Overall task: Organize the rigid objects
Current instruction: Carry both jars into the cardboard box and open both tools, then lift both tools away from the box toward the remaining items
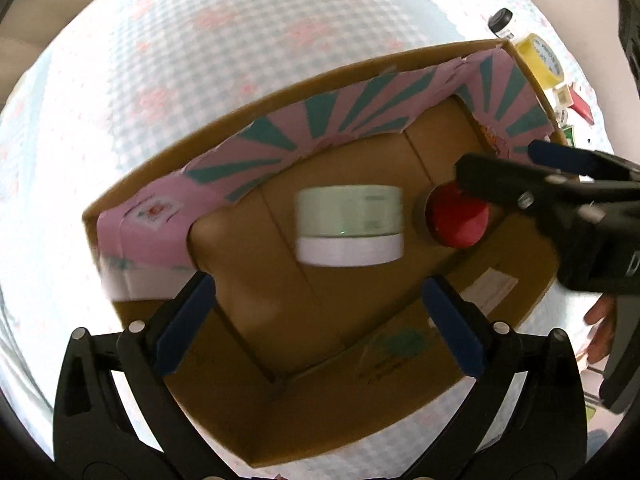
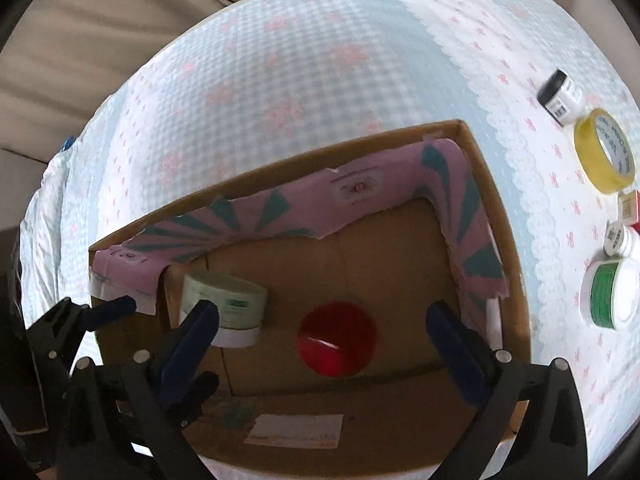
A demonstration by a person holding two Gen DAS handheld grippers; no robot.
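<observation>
both hand-held grippers spread wide over the cardboard box [image 2: 486,200] on the table [image 2: 280,60], nothing between the pads: left hand-held gripper [image 1: 320,324] pointing straight down above the pale green jar [image 1: 348,210] with its white lid, lying on its side on the box floor; right hand-held gripper [image 2: 322,344] just above the red-capped container [image 2: 338,338] beside it. likely trouble from here: could roll across the smooth cardboard, the jar being on its side, if nudged by a pad on the way out; could also snag the loose pink-and-teal paper lining [image 2: 280,216] on a rising finger, or knock the two hand-held grippers together, so close inside one box. still waiting outside on the cloth: black-lidded jar [image 2: 559,96], yellow tape roll [image 2: 606,150], green spool [image 2: 610,294], small white bottle [image 2: 620,238]. printed lettering on the tape core, a label on the green jar, a sticker on the near box wall, all too blurred to read.
</observation>
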